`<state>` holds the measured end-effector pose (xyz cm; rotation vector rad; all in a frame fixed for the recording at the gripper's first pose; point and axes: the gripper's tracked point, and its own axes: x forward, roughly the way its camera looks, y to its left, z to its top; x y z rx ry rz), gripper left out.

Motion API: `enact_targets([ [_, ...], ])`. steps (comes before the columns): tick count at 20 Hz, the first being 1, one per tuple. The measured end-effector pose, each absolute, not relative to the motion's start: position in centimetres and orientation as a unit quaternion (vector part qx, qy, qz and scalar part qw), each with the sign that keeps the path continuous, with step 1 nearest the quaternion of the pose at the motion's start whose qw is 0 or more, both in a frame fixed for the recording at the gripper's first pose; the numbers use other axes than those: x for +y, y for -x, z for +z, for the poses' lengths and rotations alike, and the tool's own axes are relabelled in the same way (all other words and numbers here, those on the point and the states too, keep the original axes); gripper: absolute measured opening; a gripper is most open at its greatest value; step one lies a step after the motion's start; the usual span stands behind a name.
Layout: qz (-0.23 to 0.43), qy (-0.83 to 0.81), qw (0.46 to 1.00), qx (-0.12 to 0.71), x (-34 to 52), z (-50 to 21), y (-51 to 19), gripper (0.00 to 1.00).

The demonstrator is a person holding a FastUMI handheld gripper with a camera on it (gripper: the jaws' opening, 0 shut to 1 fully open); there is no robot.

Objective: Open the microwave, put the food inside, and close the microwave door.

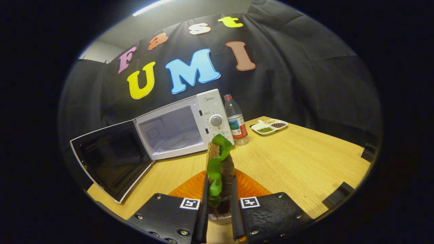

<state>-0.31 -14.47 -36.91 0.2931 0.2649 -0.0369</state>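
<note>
Tongs (219, 200) clenched on sandwich (221, 166), held upright between both fingers: brown bread, green lettuce. Microwave (184, 123) beyond, door (110, 159) open.

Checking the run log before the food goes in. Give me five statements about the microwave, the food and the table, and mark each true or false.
1. The microwave door is swung open. True.
2. The gripper is open and holds nothing. False: both fingers press on the sandwich, which stands upright between them with green lettuce showing.
3. A water bottle stands beside the microwave's control panel. True.
4. The sandwich already lies inside the microwave. False: it is held over the orange plate, in front of the oven.
5. The divided snack tray sits on top of the microwave. False: it rests on the wooden table, beyond the bottle.
</note>
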Motion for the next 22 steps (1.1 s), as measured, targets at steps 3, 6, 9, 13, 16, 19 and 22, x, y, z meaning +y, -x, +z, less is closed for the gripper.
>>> enact_targets([
  [3, -0.022, -0.110, 0.988, 0.110, -13.6, -34.5, 0.2, 0.29],
  [6, -0.014, -0.076, 0.993, 0.089, -11.7, -31.9, -0.6, 0.29],
  [9, 0.002, -0.042, 0.996, 0.075, -8.9, -29.5, -2.2, 0.29],
  [13, 0.023, -0.023, 0.998, 0.059, -4.5, -27.4, -5.4, 0.29],
  [16, 0.027, -0.002, 0.999, 0.046, -2.1, -26.9, -8.3, 0.29],
  [19, 0.039, -0.004, 0.998, 0.054, 0.5, -27.8, -11.3, 0.29],
  [22, 0.041, -0.006, 0.998, 0.053, 2.4, -28.2, -14.6, 0.29],
])
